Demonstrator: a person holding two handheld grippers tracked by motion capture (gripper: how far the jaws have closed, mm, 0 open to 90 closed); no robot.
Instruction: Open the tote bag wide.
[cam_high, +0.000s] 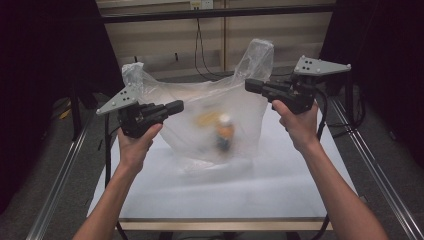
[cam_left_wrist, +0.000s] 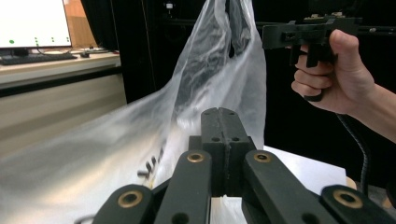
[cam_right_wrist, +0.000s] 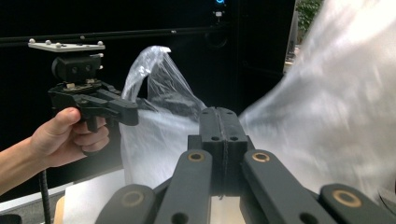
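Observation:
A clear plastic bag (cam_high: 200, 107) hangs spread over the white table (cam_high: 280, 185), its bottom resting on the surface. Inside it stands a small orange bottle with a white cap (cam_high: 225, 131), with a blurred yellow item (cam_high: 206, 119) beside it. My left gripper (cam_high: 177, 106) is shut on the bag's left edge, and its jaws (cam_left_wrist: 224, 116) press together on the film (cam_left_wrist: 210, 70). My right gripper (cam_high: 248, 85) is shut on the right handle strip; its own view shows the shut gripper (cam_right_wrist: 223, 116) with film (cam_right_wrist: 327, 102) on one side and the left gripper (cam_right_wrist: 126, 109) opposite.
Metal rails (cam_high: 55, 190) run along both sides of the table. Black curtains stand left and right, and a cable (cam_high: 200, 45) hangs down the back wall. A lit monitor (cam_left_wrist: 32, 23) sits on a desk in the left gripper view. Bare tabletop lies in front of the bag.

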